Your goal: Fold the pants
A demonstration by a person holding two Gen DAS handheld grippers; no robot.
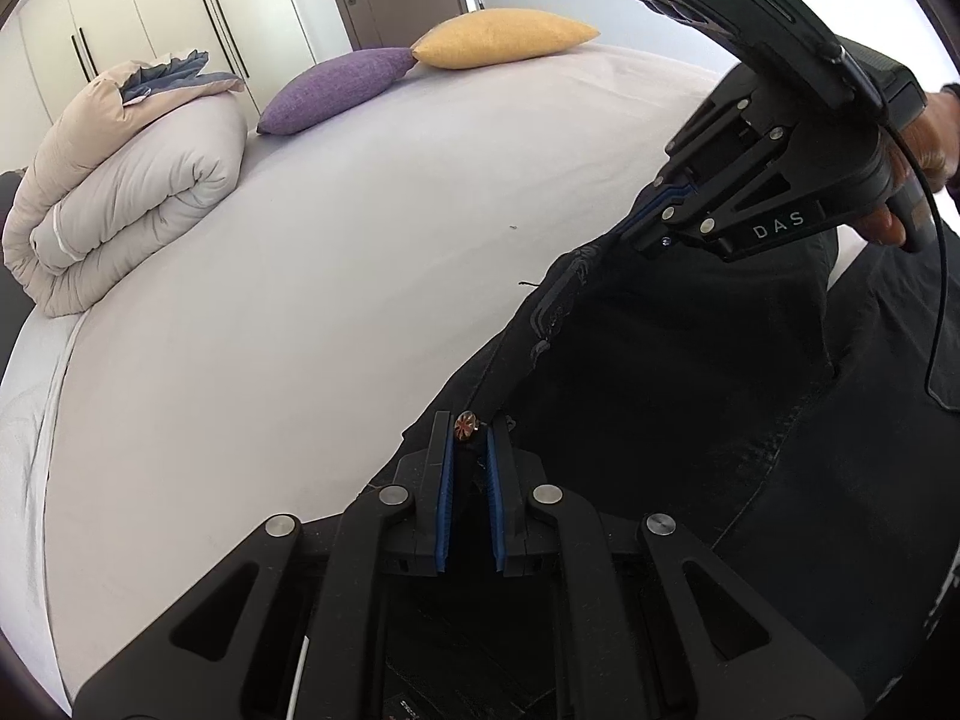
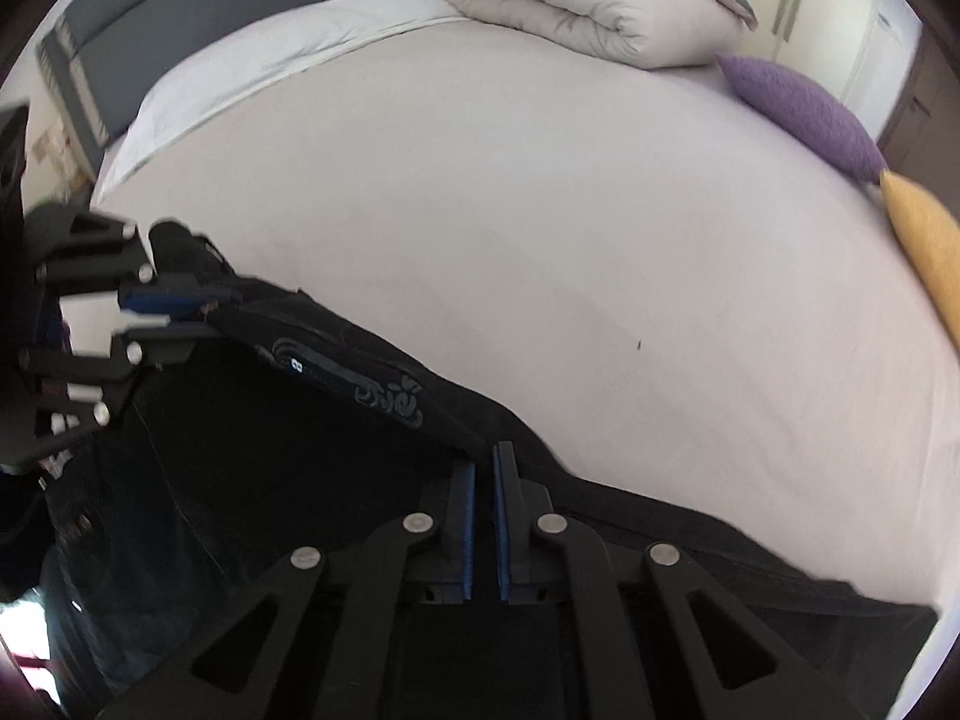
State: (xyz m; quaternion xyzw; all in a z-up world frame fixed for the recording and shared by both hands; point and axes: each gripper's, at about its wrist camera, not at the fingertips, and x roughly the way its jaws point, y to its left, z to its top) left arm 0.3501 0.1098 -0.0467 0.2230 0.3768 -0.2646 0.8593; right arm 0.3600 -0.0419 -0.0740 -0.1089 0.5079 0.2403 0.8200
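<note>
Bed (image 1: 270,300), two cushions, one black pants (image 1: 690,420)

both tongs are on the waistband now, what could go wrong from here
1. The left tongs pinch the black pants right beside the metal button; the grip may slip off it.
2. The right tongs seem to hold only the waistband edge, so it could pull free when lifted.
3. Much of the pants lies bunched near the bed edge and may drag or slide off.
</note>
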